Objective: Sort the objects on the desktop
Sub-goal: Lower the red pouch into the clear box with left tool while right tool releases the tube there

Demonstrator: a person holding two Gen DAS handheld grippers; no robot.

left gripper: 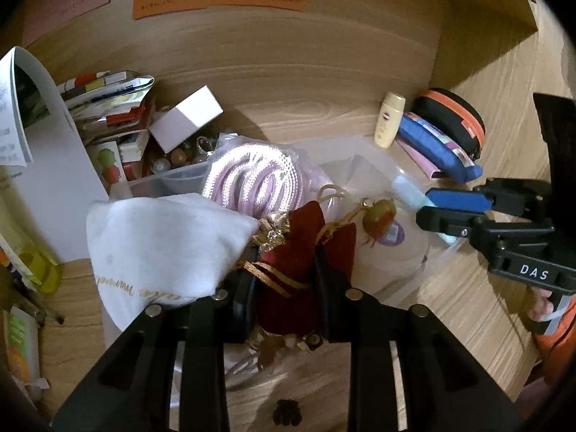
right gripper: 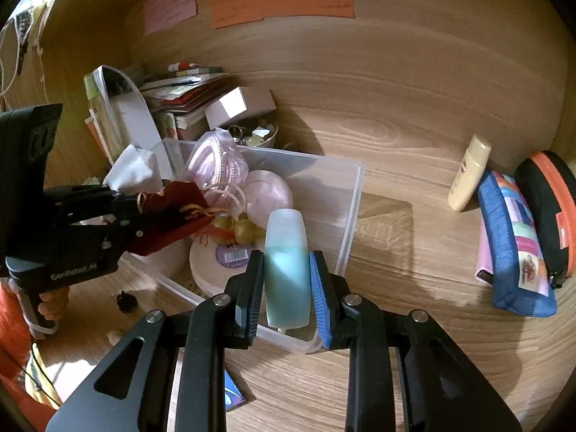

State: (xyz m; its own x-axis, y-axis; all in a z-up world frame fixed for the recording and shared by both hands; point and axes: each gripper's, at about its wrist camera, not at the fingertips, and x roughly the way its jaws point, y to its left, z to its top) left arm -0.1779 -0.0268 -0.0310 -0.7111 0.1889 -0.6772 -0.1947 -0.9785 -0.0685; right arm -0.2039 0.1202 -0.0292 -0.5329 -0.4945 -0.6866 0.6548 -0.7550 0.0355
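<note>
My left gripper (left gripper: 288,273) is shut on a dark red velvet pouch (left gripper: 298,252) with gold cord, held over the clear plastic bin (left gripper: 363,151). In the right wrist view the left gripper (right gripper: 133,212) holds the pouch (right gripper: 172,212) over the bin's left side. My right gripper (right gripper: 287,284) is shut on a pale blue bottle (right gripper: 287,252), upright over the bin's (right gripper: 352,216) near right corner. In the left wrist view the right gripper (left gripper: 428,205) enters from the right. The bin holds a pink rope bundle (left gripper: 252,176), a white cloth bag (left gripper: 162,241) and round pink boxes (right gripper: 268,190).
A cream lotion bottle (right gripper: 468,172), a blue pencil case (right gripper: 511,237) and a black-and-orange case (right gripper: 550,208) lie at the right by the wall. Books, a white box (right gripper: 237,106) and a bowl of trinkets (right gripper: 255,133) crowd the back left. A small black object (right gripper: 126,301) lies on the desk.
</note>
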